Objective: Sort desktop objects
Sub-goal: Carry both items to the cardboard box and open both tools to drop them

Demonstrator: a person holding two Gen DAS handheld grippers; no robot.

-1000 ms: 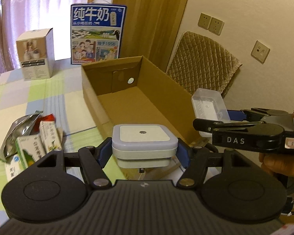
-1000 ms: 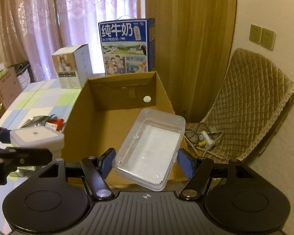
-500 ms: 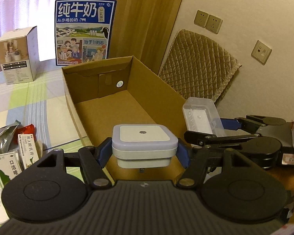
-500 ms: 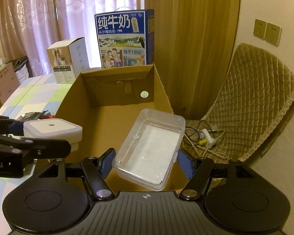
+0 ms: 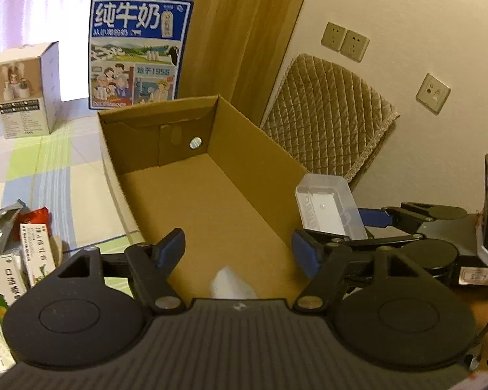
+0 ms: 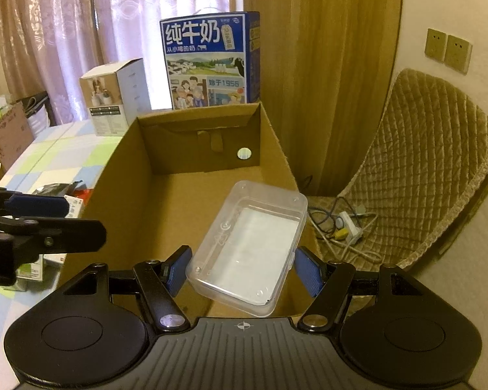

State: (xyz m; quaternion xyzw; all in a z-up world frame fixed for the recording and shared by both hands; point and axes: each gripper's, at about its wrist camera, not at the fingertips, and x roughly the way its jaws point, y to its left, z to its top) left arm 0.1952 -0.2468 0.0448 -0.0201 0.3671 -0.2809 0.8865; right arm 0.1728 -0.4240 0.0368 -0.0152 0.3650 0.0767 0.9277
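1. Half a second ago the left gripper clamped a white square device; now its jaws stand apart with nothing between them, and a blurred white shape shows low in the cardboard box, just above the gripper body; whether it has come to rest cannot be told.
2. Right gripper is clamped on the clear plastic case, tilted, over the box's near right corner, as before.
3. Packets lie on the checked tablecloth left of the box; milk carton stands behind it.
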